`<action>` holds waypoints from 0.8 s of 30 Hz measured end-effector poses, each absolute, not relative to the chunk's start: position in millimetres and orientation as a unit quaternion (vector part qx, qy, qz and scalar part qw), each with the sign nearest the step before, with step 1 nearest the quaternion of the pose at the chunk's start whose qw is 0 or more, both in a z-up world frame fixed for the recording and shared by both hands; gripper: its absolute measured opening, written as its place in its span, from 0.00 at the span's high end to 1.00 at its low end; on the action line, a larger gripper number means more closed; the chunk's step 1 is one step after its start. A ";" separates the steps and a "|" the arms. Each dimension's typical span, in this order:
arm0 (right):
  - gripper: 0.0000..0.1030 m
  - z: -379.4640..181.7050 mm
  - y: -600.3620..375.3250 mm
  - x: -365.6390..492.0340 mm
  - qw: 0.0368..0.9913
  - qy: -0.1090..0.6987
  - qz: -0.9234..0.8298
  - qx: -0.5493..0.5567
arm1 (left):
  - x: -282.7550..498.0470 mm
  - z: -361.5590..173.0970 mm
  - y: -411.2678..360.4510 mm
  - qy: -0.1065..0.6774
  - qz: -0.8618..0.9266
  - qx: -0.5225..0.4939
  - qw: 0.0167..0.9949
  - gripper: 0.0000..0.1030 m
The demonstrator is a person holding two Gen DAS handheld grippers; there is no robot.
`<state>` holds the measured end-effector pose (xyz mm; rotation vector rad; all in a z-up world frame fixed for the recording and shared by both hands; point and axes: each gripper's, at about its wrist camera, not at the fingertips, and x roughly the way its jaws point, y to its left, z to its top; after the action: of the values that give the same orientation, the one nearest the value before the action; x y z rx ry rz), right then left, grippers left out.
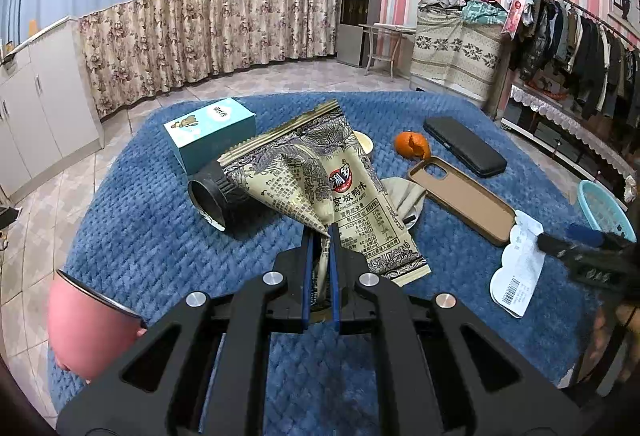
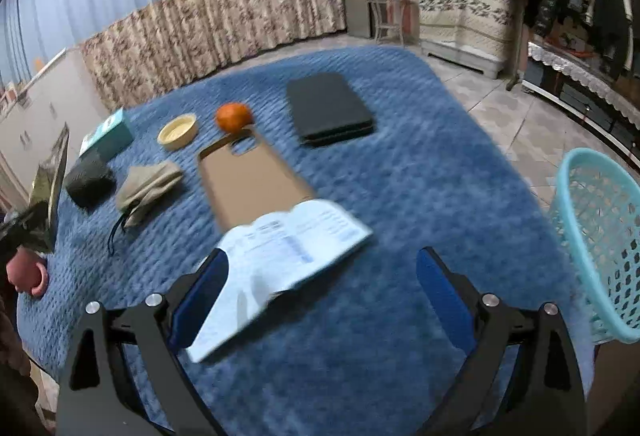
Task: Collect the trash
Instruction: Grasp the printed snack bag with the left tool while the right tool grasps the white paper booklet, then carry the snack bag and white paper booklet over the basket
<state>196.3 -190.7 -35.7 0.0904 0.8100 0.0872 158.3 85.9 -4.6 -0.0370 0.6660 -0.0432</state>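
My left gripper (image 1: 320,232) is shut on a beige printed snack wrapper (image 1: 316,176) and holds it up above the blue cloth-covered table (image 1: 160,236). The wrapper also shows at the left edge of the right wrist view (image 2: 48,188). My right gripper (image 2: 320,264) is open, its jaws wide apart around a white paper receipt (image 2: 280,260) that lies on the cloth; the left finger sits beside it. The receipt shows in the left wrist view (image 1: 518,264) too. A teal mesh basket (image 2: 600,244) stands at the table's right edge.
On the cloth lie a black cup on its side (image 1: 216,196), a teal tissue box (image 1: 208,132), an orange (image 2: 234,116), a tan phone case (image 2: 248,180), a black wallet (image 2: 328,108), a beige pouch (image 2: 148,184), a small yellow dish (image 2: 178,130) and a pink mug (image 1: 88,320).
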 end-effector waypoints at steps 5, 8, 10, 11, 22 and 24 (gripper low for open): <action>0.10 -39.9 -177.2 204.3 0.903 0.418 0.027 0.096 | 153.6 -1.0 89.4 0.323 -0.024 -0.023 0.946 0.94; 0.10 -42.6 -171.6 209.2 0.899 0.424 0.008 0.110 | 150.5 1.1 89.8 0.318 -0.029 -0.023 0.947 0.94; 0.10 -49.1 -168.0 218.3 0.892 0.437 -0.009 0.113 | 148.9 2.6 88.9 0.315 -0.035 -0.023 0.948 0.94; 0.10 -52.3 -167.3 222.5 0.888 0.443 -0.012 0.119 | 148.2 3.0 87.6 0.314 -0.036 -0.022 0.948 0.94; 0.63 -52.4 -180.6 224.3 0.888 0.446 0.003 0.111 | 156.1 -7.6 71.7 0.323 -0.047 -0.009 0.945 0.94; 0.65 -52.9 -188.3 223.3 0.888 0.446 0.008 0.115 | 158.5 -11.3 66.5 0.326 -0.052 -0.004 0.944 0.94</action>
<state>223.3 -188.3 -52.9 0.2387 0.9274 0.0157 158.5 66.5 -11.3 -0.0087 0.6649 -0.1056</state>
